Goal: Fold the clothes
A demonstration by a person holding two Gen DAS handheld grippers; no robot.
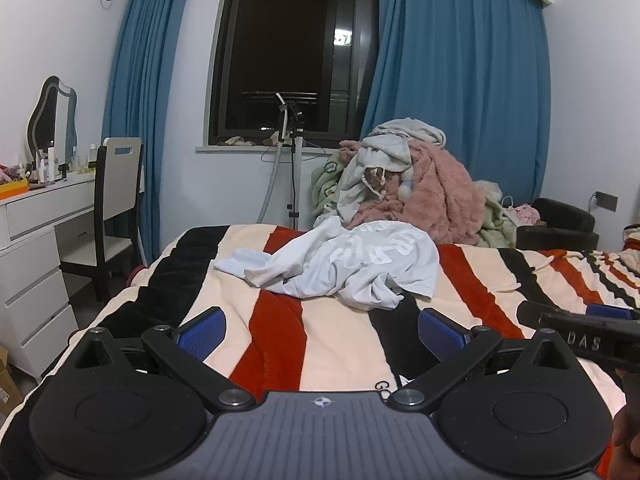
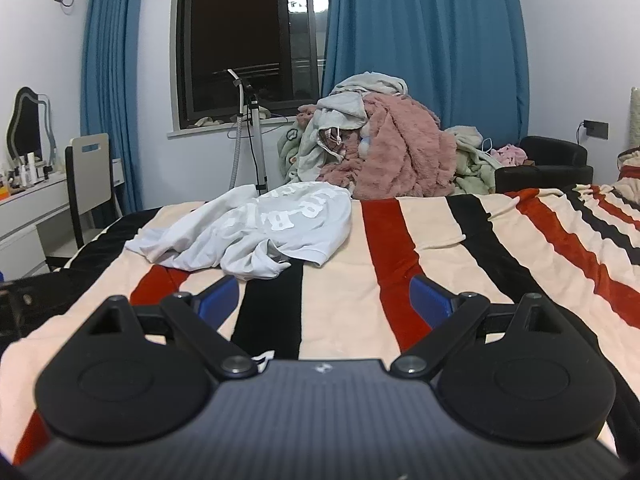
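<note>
shirt (image 1: 340, 264) lies crumpled on striped blanket (image 1: 344, 344); left gripper (image 1: 322, 334) and right gripper (image 2: 324, 300) both spread wide, empty.

Through the left wrist camera I see my left gripper (image 1: 320, 334) held low over the striped blanket (image 1: 340, 344), blue pads (image 1: 202, 332) spread wide with nothing between them. A crumpled white shirt (image 1: 340, 268) lies on the blanket just beyond the gripper. Behind the shirt sits a clothes pile (image 1: 408, 180); the right gripper (image 1: 580, 328) pokes in beside the shirt's right.
</note>
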